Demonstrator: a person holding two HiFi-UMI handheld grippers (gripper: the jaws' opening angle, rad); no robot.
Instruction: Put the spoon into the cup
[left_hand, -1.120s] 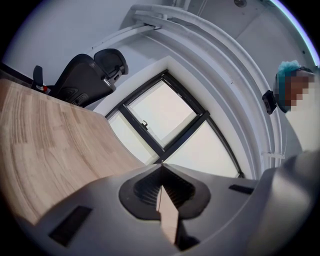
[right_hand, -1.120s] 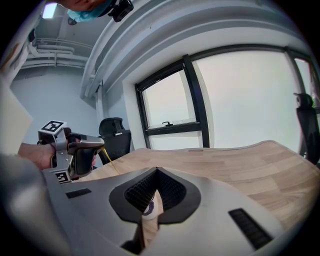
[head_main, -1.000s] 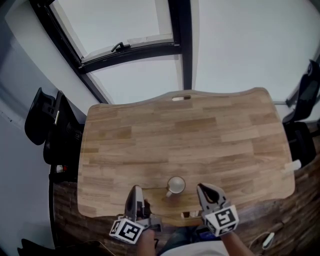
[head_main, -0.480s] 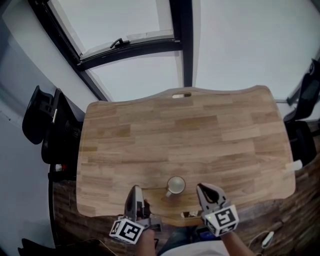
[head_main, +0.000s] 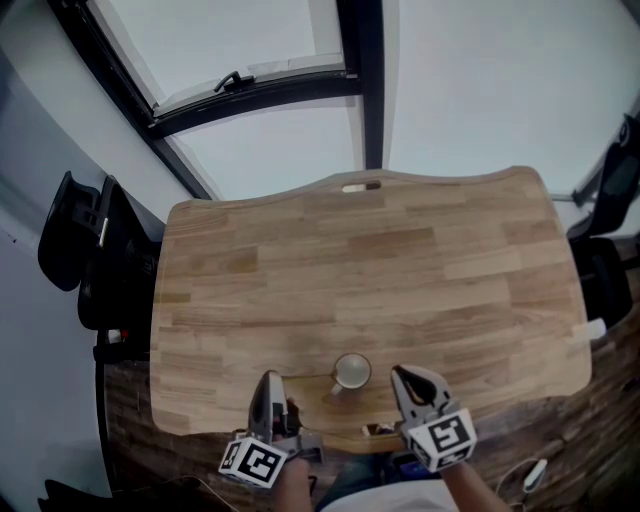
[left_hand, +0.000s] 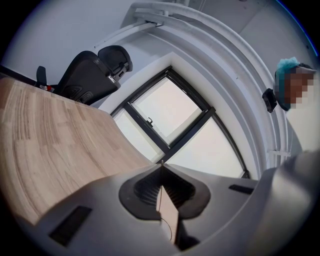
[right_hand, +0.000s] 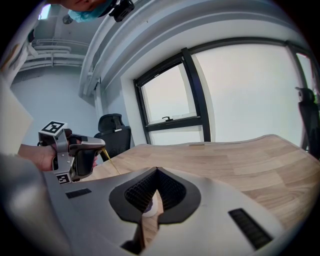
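Note:
A small white cup (head_main: 351, 372) stands near the front edge of the wooden table (head_main: 360, 260). My left gripper (head_main: 270, 379) hovers just left of it, shut on a thin gold spoon (head_main: 308, 377) that points toward the cup. In the right gripper view the left gripper (right_hand: 102, 145) holds the spoon handle (right_hand: 111, 162) slanting down; its far end is hidden behind my own jaws. My right gripper (head_main: 400, 376) sits just right of the cup, shut and holding nothing. A sliver of the cup (right_hand: 148, 209) shows below its jaw tips (right_hand: 157, 170). The left gripper (left_hand: 161, 165) faces the window.
Black office chairs (head_main: 90, 250) stand by the table's left side, and another dark chair (head_main: 615, 180) is at the right. A black-framed window (head_main: 365, 80) lies beyond the far edge. A white object (head_main: 535, 478) lies on the floor at the lower right.
Both grippers, the spoon and the cup stay where they were. Only the head view has drifted slightly.

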